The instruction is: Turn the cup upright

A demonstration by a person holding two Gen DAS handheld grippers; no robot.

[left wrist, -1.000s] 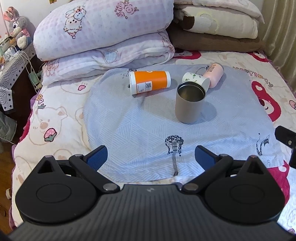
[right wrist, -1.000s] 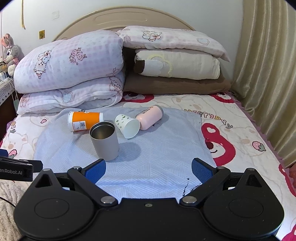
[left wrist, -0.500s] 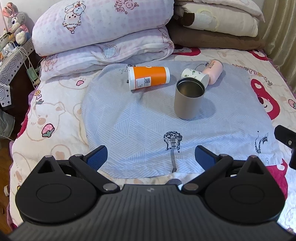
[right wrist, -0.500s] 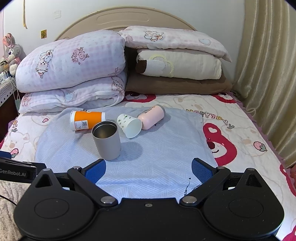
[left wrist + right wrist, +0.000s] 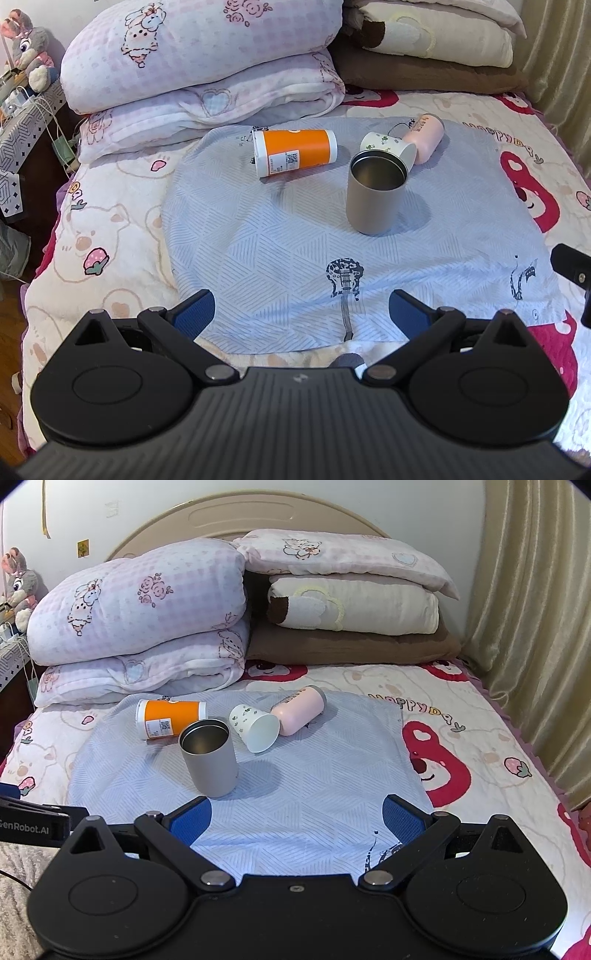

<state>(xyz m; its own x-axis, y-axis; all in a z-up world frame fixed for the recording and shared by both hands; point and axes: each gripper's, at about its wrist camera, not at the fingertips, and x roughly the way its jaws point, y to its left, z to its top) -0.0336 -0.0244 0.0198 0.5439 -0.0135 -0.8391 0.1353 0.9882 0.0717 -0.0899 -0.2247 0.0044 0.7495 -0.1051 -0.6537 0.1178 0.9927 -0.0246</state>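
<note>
The left gripper (image 5: 301, 314) hangs spread wide with nothing between its pads, low over the near edge of the cloth (image 5: 280, 258), and the right gripper (image 5: 297, 821) is likewise released and empty near that same edge. Both are well apart from the cups, probably held back so either can pick a target.

A grey cup (image 5: 208, 762) stands upright mid-cloth, mouth up, so it likely needs nothing. Toward the far edge three lie on their sides: an orange cup (image 5: 295, 152) at the left, a paper cup (image 5: 255, 728) with its mouth facing the grippers, and a pink cup (image 5: 299, 710) touching it. The paper cup lies just behind the grey one, so a reach should skirt that.
</note>
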